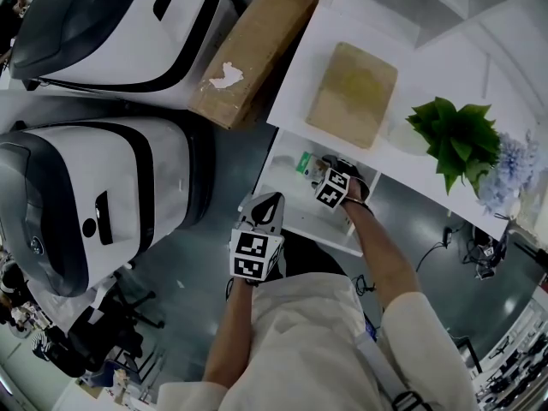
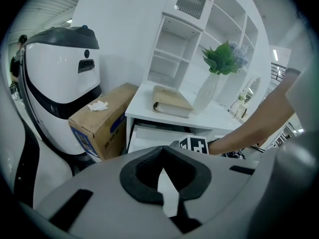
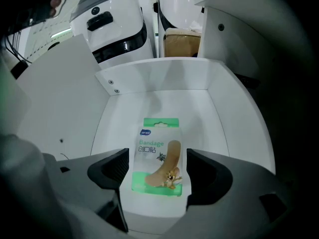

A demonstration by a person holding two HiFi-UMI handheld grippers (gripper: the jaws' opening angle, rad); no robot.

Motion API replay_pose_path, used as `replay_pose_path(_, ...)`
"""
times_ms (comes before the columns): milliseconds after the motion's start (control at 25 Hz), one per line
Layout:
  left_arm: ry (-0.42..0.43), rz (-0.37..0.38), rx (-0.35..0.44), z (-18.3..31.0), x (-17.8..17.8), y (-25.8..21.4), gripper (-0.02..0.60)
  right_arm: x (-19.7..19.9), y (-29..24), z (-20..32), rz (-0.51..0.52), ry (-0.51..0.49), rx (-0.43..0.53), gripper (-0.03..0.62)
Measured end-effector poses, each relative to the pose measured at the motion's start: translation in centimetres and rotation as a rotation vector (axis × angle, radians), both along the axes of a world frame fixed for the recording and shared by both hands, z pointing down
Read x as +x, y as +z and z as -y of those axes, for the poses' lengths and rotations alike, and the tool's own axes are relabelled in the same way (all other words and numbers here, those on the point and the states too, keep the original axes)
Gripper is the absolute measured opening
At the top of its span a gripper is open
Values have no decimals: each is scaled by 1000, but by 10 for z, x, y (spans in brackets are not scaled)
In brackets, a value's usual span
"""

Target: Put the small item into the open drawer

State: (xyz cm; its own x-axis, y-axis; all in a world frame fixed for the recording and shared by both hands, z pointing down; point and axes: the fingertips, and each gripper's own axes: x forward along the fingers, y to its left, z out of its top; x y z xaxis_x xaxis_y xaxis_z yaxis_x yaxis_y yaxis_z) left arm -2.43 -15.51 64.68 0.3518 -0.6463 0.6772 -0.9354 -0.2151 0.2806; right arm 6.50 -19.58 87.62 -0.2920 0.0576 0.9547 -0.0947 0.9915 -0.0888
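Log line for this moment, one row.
right claw open inside drawer | bandage pack in drawer between its jaws | left claw shut, empty

White cabinet top (image 1: 301,80), tan book (image 1: 353,94), vase (image 1: 408,137), open drawer (image 3: 159,78) (bandage pack (image 3: 159,156) inside)

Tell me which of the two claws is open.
The right claw: its jaws stand apart on either side of the bandage packet in the drawer. The left claw has its jaws together, holding nothing.
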Motion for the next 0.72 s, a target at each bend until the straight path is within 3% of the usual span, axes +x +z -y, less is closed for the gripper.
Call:
replay_pose_path(480,30,-3,37,-8,2,-15,17,8,-39,0,52,163,31,370)
replay_pose_path(720,64,-2,55,-11,9,-23,17,7,-88,-10,173,413,0,370)
